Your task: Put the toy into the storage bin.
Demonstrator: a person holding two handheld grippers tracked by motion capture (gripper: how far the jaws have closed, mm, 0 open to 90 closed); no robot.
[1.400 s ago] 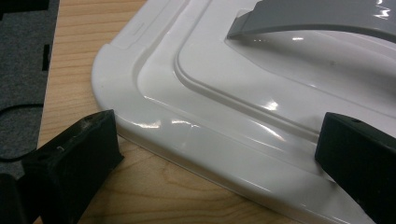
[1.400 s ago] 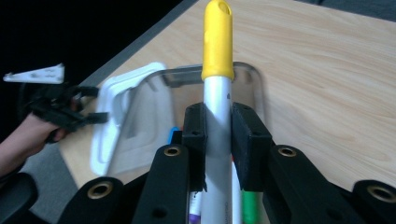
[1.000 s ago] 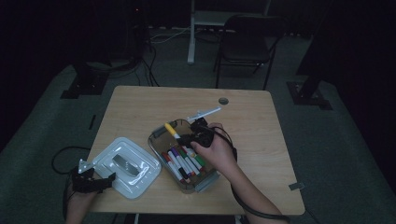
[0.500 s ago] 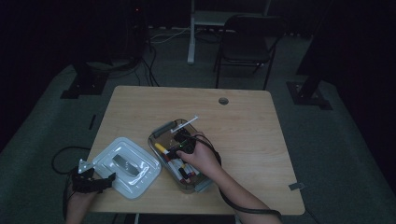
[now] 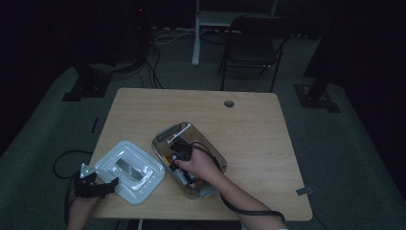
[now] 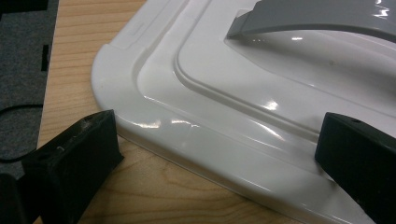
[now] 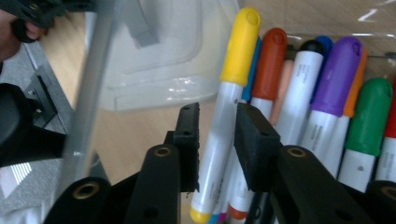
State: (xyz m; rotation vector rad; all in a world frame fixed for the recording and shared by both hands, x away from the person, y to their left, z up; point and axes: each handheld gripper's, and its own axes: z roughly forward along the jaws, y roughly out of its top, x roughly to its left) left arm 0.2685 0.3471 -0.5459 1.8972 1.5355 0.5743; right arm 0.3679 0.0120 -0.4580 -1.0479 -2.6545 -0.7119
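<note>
Yellow-capped marker (image 7: 224,116) lies between the right gripper (image 7: 215,140) jaws, which have just been opening and stand slightly apart, inside the clear bin (image 5: 210,146) among other markers. Left gripper (image 6: 215,154) jaws spread wide at the white lid (image 6: 261,88). Wooden table (image 5: 268,134); dark room.

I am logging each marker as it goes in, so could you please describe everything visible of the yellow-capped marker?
The yellow-capped marker has a white barrel, a rounded yellow cap and a yellow end plug. It lies in the clear bin alongside the other markers, between the jaws of the right gripper, which have just been opening around it; the pads look apart from the barrel.
</note>
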